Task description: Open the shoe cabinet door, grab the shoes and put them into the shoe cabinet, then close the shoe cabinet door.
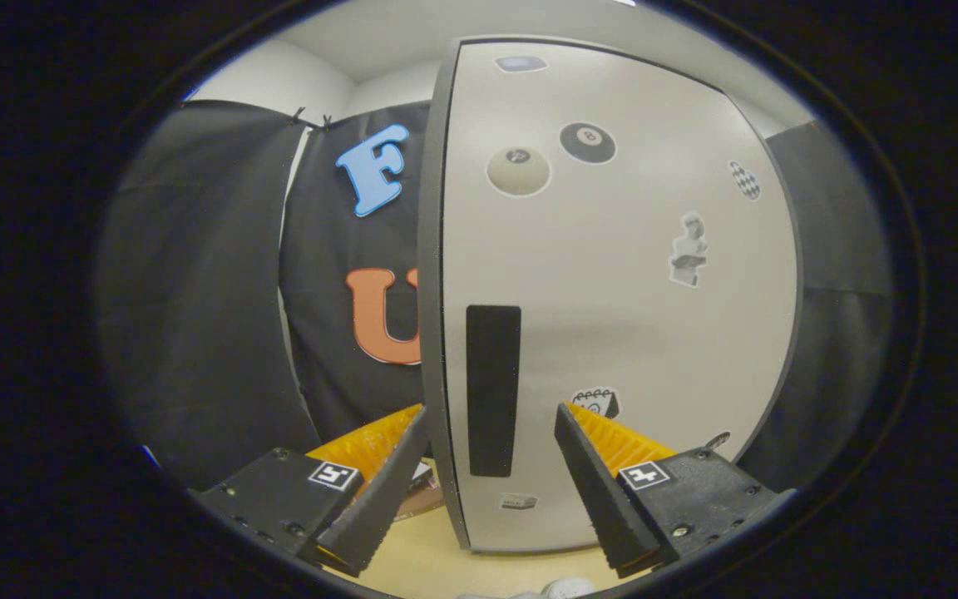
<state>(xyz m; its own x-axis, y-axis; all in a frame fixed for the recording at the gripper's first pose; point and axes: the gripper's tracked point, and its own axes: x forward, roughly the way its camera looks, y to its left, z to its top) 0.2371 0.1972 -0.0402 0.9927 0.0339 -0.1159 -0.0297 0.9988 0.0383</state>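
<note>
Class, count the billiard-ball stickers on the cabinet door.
2: a pale ball sticker and a black ball sticker, side by side high on the cabinet door, beyond the open gripper.

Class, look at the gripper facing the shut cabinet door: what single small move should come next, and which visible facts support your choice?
Probably ease the gripper forward and close it on the door's free edge. The cabinet door looks shut, the fingers are open and apart, and they straddle its left edge beside the dark vertical handle strip, gripping nothing yet.
</note>
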